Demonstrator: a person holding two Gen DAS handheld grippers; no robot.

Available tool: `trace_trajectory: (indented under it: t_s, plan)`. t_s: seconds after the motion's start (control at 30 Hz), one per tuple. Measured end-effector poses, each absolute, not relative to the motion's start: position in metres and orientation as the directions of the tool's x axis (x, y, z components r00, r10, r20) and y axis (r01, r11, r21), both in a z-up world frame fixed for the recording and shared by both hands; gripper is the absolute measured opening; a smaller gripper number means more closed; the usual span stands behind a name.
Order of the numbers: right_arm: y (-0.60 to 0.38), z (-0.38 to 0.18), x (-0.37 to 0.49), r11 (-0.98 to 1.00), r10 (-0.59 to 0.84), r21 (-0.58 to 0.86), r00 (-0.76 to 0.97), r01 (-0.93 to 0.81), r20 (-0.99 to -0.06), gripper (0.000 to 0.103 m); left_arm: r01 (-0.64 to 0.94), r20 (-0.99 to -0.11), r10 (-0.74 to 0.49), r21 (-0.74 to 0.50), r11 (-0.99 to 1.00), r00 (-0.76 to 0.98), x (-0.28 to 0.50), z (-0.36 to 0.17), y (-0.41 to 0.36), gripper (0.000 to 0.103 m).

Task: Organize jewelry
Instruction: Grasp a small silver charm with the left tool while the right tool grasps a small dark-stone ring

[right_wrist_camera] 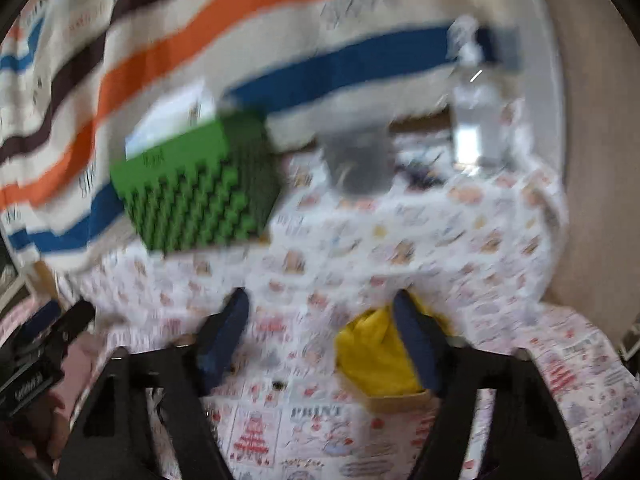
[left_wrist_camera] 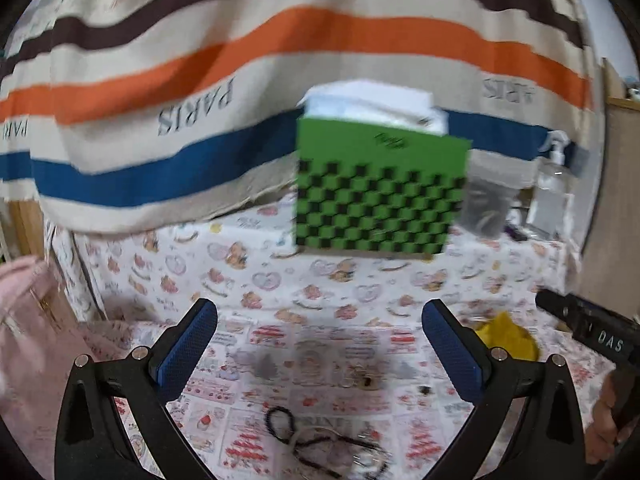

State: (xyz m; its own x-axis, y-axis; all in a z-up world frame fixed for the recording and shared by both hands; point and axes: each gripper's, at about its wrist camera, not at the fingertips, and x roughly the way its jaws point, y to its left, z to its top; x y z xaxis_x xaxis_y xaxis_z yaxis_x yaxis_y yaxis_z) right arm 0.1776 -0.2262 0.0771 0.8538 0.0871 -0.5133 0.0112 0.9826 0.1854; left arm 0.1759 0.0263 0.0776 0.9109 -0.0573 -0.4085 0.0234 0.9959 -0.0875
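Jewelry lies on the patterned tablecloth (left_wrist_camera: 280,280): a black cord necklace (left_wrist_camera: 320,440), a small ring cluster (left_wrist_camera: 362,380) and a tiny dark stud (left_wrist_camera: 424,390). My left gripper (left_wrist_camera: 320,344) hovers above them, open, with nothing between its blue pads. In the blurred right wrist view my right gripper (right_wrist_camera: 320,340) has its jaws apart and empty. A yellow cloth (right_wrist_camera: 372,352) in a small tan box sits just beyond its right finger; it also shows in the left wrist view (left_wrist_camera: 506,336). A green checkered box (left_wrist_camera: 380,188) (right_wrist_camera: 200,188) stands further back.
A striped blanket (left_wrist_camera: 240,60) hangs behind the table. A grey container (right_wrist_camera: 358,160) and a clear spray bottle (right_wrist_camera: 478,112) stand at the back right. Pink fabric (left_wrist_camera: 24,320) lies at the left edge. The right gripper's body (left_wrist_camera: 592,332) and a hand (left_wrist_camera: 612,420) enter from the right.
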Motion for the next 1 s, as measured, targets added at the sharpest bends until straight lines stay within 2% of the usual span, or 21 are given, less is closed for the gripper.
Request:
trace_trajectory:
  t_s: [0.03,0.13,0.2,0.3,0.43,0.63,0.77,0.8,0.9,1.0]
  plan:
    - [-0.22,0.07,0.187,0.985,0.108,0.173,0.825,-0.012,-0.555,0.051,0.006,-0.422,-0.043,-0.088,0.996,0.906,0.18,0.07,0.03,0.103]
    - [-0.2,0.047,0.207,0.978,0.198,0.183,0.742,-0.103,-0.641,0.041,0.021,-0.482,-0.069,-0.105,0.994,0.873,0.197,0.05,0.041,0.103]
    - [-0.187,0.029,0.218,0.966,0.259,0.207,0.673,-0.157,-0.693,0.035,-0.006,-0.514,-0.053,-0.112,0.994,0.856,0.204,0.039,0.048,0.103]
    - [-0.17,0.005,0.229,0.965,0.262,0.192,0.617,-0.179,-0.742,0.03,0.011,-0.568,-0.095,-0.15,0.989,0.817,0.21,0.028,0.058,0.103]
    - [-0.164,-0.02,0.239,0.962,0.271,0.197,0.588,-0.188,-0.762,0.024,0.012,-0.6,-0.163,-0.248,0.969,0.783,0.213,0.022,0.072,0.103]
    - [-0.161,-0.038,0.25,0.978,0.197,0.116,0.59,-0.173,-0.783,0.016,-0.019,-0.589,-0.077,-0.155,0.988,0.805,0.209,0.022,0.064,0.103]
    - [-0.162,-0.043,0.255,0.974,0.223,0.152,0.567,-0.169,-0.793,0.007,-0.03,-0.568,-0.031,-0.098,0.995,0.822,0.205,0.023,0.057,0.103]
    - [-0.162,-0.044,0.255,0.973,0.227,0.156,0.564,-0.172,-0.794,0.003,-0.024,-0.571,-0.041,-0.106,0.994,0.82,0.206,0.022,0.057,0.103]
    - [-0.163,-0.046,0.256,0.97,0.238,0.17,0.552,-0.173,-0.799,0.003,0.011,-0.6,-0.126,-0.19,0.982,0.79,0.209,0.018,0.061,0.103]
    - [-0.166,-0.044,0.256,0.969,0.246,0.19,0.551,-0.158,-0.798,0.002,-0.008,-0.6,-0.103,-0.179,0.984,0.793,0.21,0.016,0.059,0.103]
